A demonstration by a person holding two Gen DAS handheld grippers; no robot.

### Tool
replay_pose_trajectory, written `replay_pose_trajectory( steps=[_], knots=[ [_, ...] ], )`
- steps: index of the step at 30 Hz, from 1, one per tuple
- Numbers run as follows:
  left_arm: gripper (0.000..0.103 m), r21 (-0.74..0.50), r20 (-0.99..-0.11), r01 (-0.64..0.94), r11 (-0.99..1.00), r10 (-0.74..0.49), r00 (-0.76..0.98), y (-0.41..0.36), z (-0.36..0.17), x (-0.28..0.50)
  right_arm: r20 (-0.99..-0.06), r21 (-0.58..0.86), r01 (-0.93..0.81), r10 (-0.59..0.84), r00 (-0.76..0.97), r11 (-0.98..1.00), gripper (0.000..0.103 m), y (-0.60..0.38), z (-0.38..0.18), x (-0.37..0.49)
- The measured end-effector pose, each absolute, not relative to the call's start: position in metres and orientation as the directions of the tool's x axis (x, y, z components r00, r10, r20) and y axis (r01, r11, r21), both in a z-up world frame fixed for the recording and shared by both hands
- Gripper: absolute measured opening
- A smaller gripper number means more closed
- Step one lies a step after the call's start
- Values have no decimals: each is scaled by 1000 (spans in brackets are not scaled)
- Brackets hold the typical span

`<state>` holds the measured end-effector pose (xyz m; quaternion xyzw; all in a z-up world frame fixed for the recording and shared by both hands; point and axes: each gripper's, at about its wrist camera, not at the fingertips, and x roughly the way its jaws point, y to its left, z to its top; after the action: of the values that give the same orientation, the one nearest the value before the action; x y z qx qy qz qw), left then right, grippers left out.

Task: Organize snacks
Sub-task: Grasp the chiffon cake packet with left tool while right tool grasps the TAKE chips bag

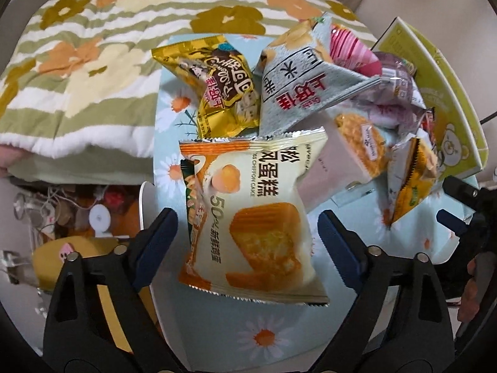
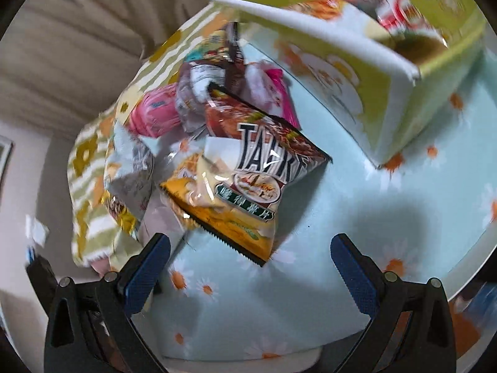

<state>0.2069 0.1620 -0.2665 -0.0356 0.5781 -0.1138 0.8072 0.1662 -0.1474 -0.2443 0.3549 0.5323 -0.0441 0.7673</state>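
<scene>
Hovering wide open and empty, the left claw (image 1: pixel 247 233) straddles the chiffon cake packet (image 1: pixel 251 214) on the near worktop (image 1: pixel 217 335); closing squarely on its middle should work. Right claw (image 2: pixel 250 267), equally open, holds nothing.

i see my right gripper (image 2: pixel 250 267) with fingers spread above the daisy tablecloth (image 2: pixel 357 233), a takis-style chip bag (image 2: pixel 248 183) just ahead, green box (image 2: pixel 388 71) beyond.
</scene>
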Motion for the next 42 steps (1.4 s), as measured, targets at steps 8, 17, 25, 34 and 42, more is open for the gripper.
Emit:
replay_pose_trajectory(
  steps=[8, 17, 25, 34, 42],
  knots=[
    [74, -174, -940, 174, 969, -216, 263, 157, -276, 220, -823, 555, 535, 326, 465, 636, 103, -167, -255, 169],
    [64, -164, -943, 197, 967, -213, 257, 154, -276, 221, -799, 599, 585, 356, 485, 546, 103, -177, -268, 173],
    [62, -152, -942, 197, 968, -203, 268, 153, -270, 216, -803, 593, 599, 336, 493, 538, 103, -177, -271, 182],
    [61, -150, -937, 192, 970, -201, 285, 157, -259, 209, -803, 589, 610, 297, 517, 531, 102, -168, -275, 184],
    [61, -149, -928, 192, 970, -204, 310, 158, -248, 201, -786, 610, 548, 346, 513, 572, 70, -155, -278, 192]
  ],
)
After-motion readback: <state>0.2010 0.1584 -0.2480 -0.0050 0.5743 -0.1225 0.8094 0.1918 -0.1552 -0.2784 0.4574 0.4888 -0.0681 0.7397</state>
